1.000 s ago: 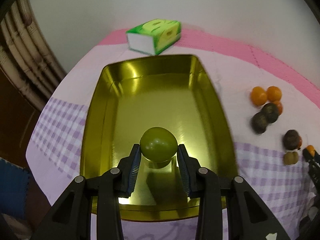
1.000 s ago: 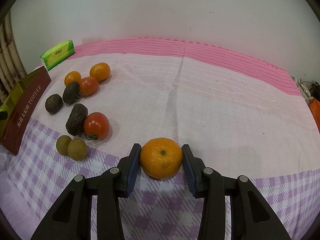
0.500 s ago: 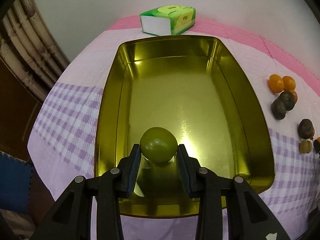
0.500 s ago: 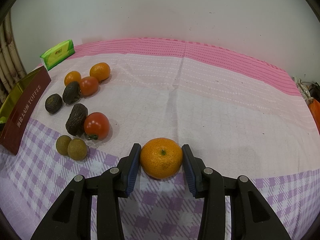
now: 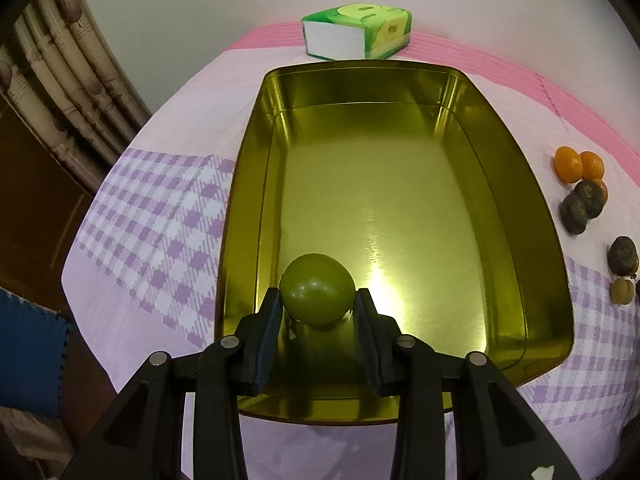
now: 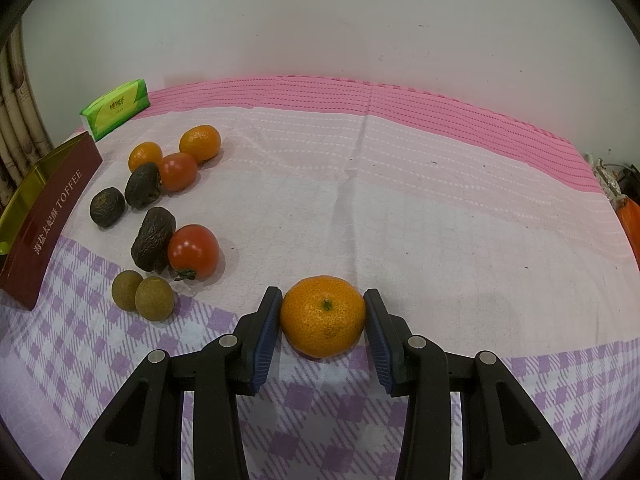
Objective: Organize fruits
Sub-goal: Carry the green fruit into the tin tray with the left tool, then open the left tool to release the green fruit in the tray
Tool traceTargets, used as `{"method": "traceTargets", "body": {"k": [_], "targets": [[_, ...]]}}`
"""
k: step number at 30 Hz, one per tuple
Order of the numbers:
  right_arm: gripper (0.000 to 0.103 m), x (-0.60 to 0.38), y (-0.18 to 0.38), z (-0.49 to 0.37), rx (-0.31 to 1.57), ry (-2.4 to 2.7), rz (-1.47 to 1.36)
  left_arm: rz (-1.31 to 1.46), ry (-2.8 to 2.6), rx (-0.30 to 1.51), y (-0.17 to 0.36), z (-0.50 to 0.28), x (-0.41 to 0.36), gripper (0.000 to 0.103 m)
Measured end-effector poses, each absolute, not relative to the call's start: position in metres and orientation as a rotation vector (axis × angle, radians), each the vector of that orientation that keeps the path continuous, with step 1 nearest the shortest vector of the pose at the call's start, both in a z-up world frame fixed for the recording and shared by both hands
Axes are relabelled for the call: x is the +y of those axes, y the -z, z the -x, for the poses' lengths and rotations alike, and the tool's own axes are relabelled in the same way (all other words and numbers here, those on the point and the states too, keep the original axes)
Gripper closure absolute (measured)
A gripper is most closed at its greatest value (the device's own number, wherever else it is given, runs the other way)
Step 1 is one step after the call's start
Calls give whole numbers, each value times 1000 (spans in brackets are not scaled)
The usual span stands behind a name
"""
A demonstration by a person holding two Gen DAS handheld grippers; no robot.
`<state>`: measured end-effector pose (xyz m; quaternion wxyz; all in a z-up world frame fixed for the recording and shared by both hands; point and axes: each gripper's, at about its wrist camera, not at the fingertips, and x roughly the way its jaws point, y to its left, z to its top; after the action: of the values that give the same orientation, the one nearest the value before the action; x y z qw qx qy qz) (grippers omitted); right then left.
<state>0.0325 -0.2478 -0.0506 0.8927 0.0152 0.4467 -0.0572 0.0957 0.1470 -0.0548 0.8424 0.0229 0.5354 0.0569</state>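
Observation:
My left gripper (image 5: 317,304) is shut on a green round fruit (image 5: 317,288) and holds it over the near end of a gold tin tray (image 5: 516,184). The tray holds nothing else. My right gripper (image 6: 323,316) is shut on an orange mandarin (image 6: 323,315) just above the checked tablecloth. Loose fruits lie to its left: two mandarins (image 6: 200,143), two tomatoes (image 6: 193,251), three dark wrinkled fruits (image 6: 153,239) and two small brown fruits (image 6: 154,298). Some of them show at the right edge of the left wrist view (image 5: 578,184).
A green tissue pack (image 5: 357,30) lies behind the tray, near the wall; it also shows in the right wrist view (image 6: 115,108). The tin's maroon side wall (image 6: 48,224) stands at the left. The table edge and a bamboo chair (image 5: 60,80) are left of the tray.
My left gripper has moved left and forward over the tray with the green fruit. The right gripper and its mandarin have not moved.

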Motion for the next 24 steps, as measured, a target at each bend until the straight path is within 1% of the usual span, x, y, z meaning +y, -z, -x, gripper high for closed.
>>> {"method": "traceTargets", "body": {"k": [24], "targets": [[59, -249, 51, -33, 935, 117, -30, -45, -174, 1144, 53, -96, 166, 69]]}}
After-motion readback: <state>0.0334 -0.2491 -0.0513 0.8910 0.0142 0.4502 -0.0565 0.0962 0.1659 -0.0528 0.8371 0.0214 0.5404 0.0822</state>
